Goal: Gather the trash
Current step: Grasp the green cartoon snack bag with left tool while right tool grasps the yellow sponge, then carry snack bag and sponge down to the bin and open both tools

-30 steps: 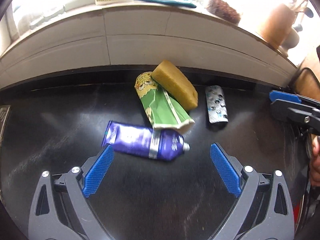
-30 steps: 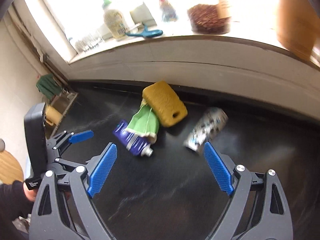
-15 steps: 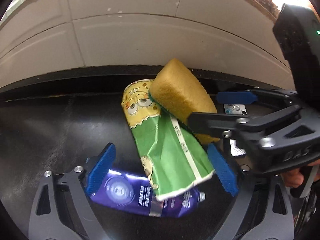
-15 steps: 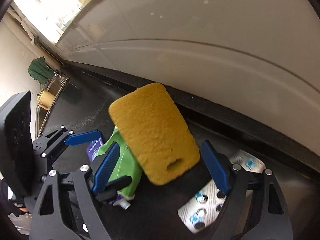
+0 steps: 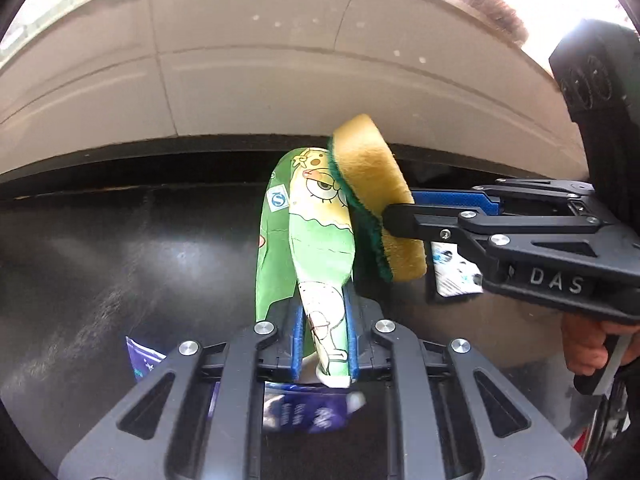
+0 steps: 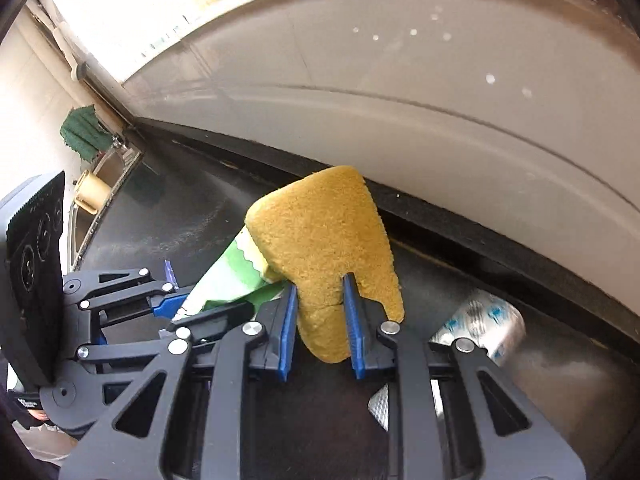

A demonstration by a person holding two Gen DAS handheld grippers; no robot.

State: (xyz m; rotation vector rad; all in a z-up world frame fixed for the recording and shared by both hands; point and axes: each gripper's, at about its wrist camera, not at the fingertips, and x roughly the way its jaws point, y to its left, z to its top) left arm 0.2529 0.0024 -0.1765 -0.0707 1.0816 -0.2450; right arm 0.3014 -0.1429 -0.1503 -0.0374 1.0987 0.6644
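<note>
My left gripper (image 5: 322,344) has its jaws closing, pads pressed on the near end of a crumpled green cartoon wrapper (image 5: 316,240), which stands folded upward. A purple tube (image 5: 304,412) lies on the black counter under that gripper, mostly hidden. My right gripper (image 6: 320,320) is closing too, its pads squeezing the lower end of a yellow sponge (image 6: 320,240) that has a green scrub side. In the left wrist view it reaches in from the right (image 5: 404,206) onto the sponge (image 5: 376,196). The sponge leans against the wrapper (image 6: 232,280). A silver blister pack (image 6: 484,320) lies to the right.
The black counter (image 5: 120,260) ends at a white tiled wall (image 5: 240,80) just behind the items, with a cluttered windowsill above. A sink (image 6: 100,184) and a green cloth (image 6: 84,136) are far left. A person's hand (image 5: 588,344) holds the right gripper's handle.
Both grippers moved in toward the pile and went from wide open to closed, the left onto the green wrapper, the right onto the sponge. The wrapper now stands folded and the sponge is pinched.
</note>
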